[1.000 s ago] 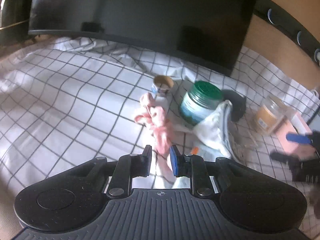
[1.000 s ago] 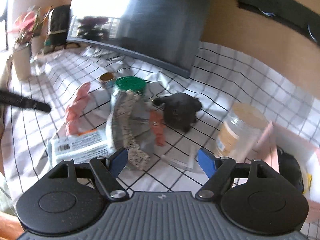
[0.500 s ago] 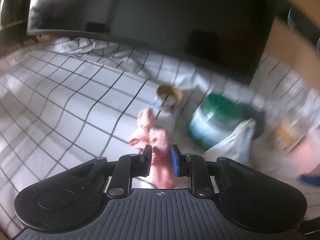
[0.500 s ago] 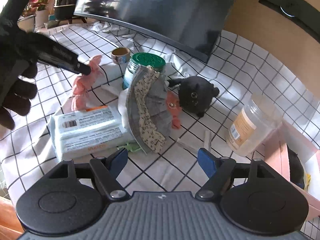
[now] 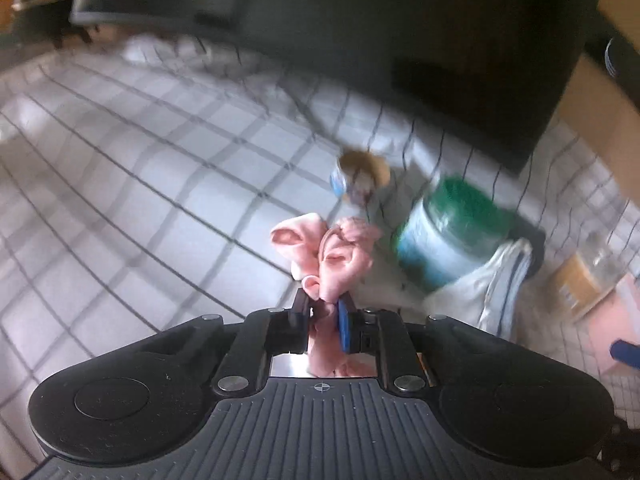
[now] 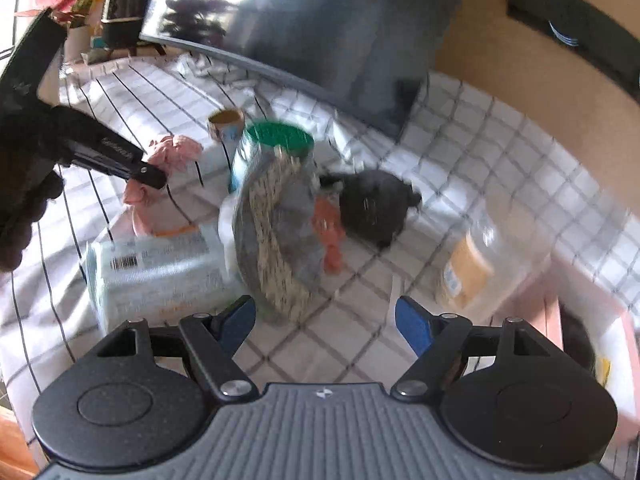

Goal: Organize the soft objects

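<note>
On the far left of the right wrist view, a dark-gloved hand [image 6: 24, 184] carries the left hand-held gripper [image 6: 154, 178], whose black fingers reach the crumpled pink cloth [image 6: 174, 150] on the bench covered with a white, black-gridded cloth [image 6: 460, 140]. In the left wrist view, the left hand-held gripper [image 5: 325, 314] has just been closing, and its jaws now stand narrow, pinching the lower end of that pink cloth [image 5: 340, 258], which bunches into soft folds above the pads and trails down between them.

Just behind the pink cloth stands a small tape roll with a brown cardboard core [image 6: 226, 122]. To its right is a glass jar with a green lid [image 6: 276, 142]. A grey, patterned fabric piece with a beige speckled band [image 6: 280, 240] leans up against the front of it and hides most of the jar. Low on the left, touching the fabric piece, lies a pale blue pack of wipes with a barcode [image 6: 156, 268]. An orange soft bit [image 6: 330, 232] lies at the right edge of the grey fabric, and just beyond it sits a round black plush toy [image 6: 376, 204]. Further right stands a clear plastic jar with a tan label [image 6: 484, 260], beside a pink box [image 6: 580, 320] at the edge. A large dark monitor [image 6: 320, 20] rises at the back.

The right hand-held gripper [image 6: 326, 320] hangs above the bench with its blue-padded jaws spread wide and nothing between them.
</note>
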`<action>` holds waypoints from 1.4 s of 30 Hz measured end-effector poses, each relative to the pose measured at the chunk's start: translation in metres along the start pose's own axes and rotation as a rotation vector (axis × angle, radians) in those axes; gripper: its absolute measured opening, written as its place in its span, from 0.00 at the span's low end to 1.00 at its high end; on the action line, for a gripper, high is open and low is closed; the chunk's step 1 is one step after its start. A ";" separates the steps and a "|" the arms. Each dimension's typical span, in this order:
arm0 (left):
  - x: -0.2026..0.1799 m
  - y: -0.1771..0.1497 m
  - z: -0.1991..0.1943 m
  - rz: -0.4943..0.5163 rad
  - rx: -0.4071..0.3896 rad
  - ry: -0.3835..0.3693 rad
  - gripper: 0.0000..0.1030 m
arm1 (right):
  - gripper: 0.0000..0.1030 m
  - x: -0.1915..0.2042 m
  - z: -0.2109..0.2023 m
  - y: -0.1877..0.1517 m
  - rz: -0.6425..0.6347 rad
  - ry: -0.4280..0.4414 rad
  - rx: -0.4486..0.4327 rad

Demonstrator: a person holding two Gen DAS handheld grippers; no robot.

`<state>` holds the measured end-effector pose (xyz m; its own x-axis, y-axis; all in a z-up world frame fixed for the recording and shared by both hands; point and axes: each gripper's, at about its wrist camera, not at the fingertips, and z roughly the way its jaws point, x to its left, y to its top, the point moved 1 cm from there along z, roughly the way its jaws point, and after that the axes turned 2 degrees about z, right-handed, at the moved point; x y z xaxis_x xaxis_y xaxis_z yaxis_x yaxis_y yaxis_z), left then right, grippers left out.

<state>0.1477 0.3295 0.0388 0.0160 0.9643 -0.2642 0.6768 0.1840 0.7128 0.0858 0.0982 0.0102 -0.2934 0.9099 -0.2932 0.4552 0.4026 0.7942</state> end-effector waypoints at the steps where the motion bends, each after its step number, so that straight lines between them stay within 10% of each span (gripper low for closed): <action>1: 0.001 0.000 -0.008 0.014 -0.033 0.012 0.16 | 0.75 0.001 0.001 0.009 -0.013 0.016 -0.015; 6: 0.022 0.006 -0.037 -0.039 -0.082 0.012 0.15 | 0.75 0.008 0.018 0.090 -0.017 0.189 -0.041; 12: 0.054 0.001 -0.065 -0.130 -0.105 0.058 0.15 | 0.75 0.017 0.096 0.181 0.096 0.349 0.179; 19: 0.079 -0.007 -0.088 -0.195 -0.115 0.114 0.15 | 0.72 0.065 0.172 0.198 -0.020 0.268 0.324; 25: 0.087 -0.001 -0.080 -0.205 -0.091 0.141 0.15 | 0.42 0.081 0.186 0.187 -0.101 0.230 0.372; 33: 0.069 0.068 -0.066 -0.104 -0.128 0.135 0.15 | 0.42 0.015 0.083 0.213 -0.066 0.276 0.124; 42: -0.015 0.136 -0.034 0.030 -0.176 0.026 0.15 | 0.42 -0.140 -0.032 0.175 0.068 -0.003 -0.019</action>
<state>0.2147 0.3465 0.1617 0.0137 0.9741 -0.2258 0.5369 0.1833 0.8235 0.1796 0.0376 0.2073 -0.2595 0.9355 -0.2396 0.4583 0.3377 0.8221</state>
